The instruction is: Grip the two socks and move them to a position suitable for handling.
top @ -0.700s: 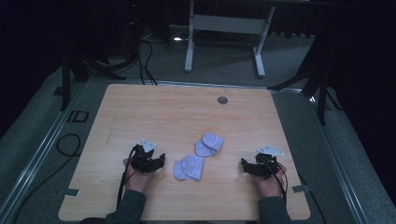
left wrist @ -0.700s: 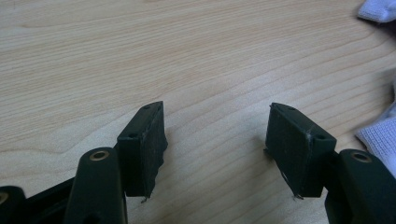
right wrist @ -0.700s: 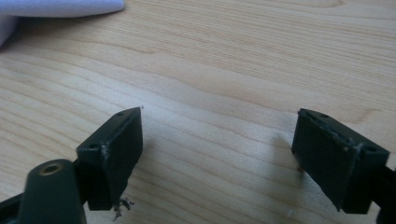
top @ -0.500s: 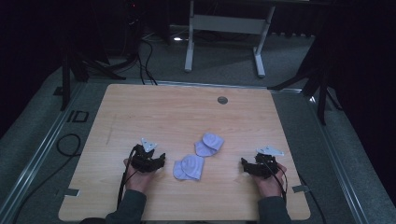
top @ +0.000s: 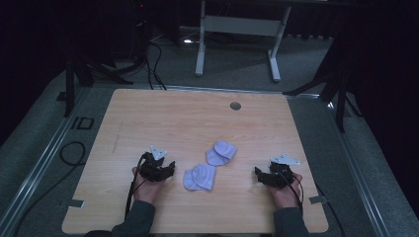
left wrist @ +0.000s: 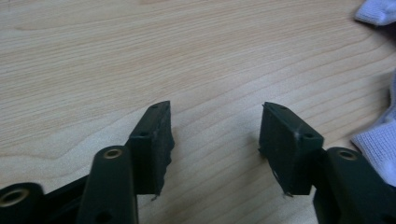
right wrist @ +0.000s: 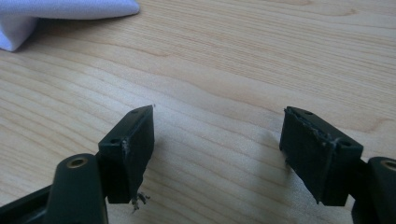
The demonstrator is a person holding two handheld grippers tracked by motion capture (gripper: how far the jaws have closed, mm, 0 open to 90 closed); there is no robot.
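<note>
Resting surface: table (top: 197, 123), pale wood grain, carrying everything; a small round grommet (top: 235, 105) sits near its far edge.
Near sock: white sock (top: 200, 177), crumpled, lying between the two hands and just beside the left one; its knit edge shows at the right of the left gripper view (left wrist: 380, 144).
Far sock: second white sock (top: 221, 152), a little farther up the table, touching or nearly touching the first; I cannot tell which.
Left hand-held gripper (top: 165, 170): low over bare wood, jaws spread, nothing between them (left wrist: 215, 135).
Right hand-held gripper (top: 261, 177): well apart from the socks, jaws spread wide and empty (right wrist: 217, 140).
Step in hand: likely the approach, before any grasp.
Next move: probably sliding the left gripper sideways onto the near sock's edge, then pinching low enough to catch the fabric.
</note>
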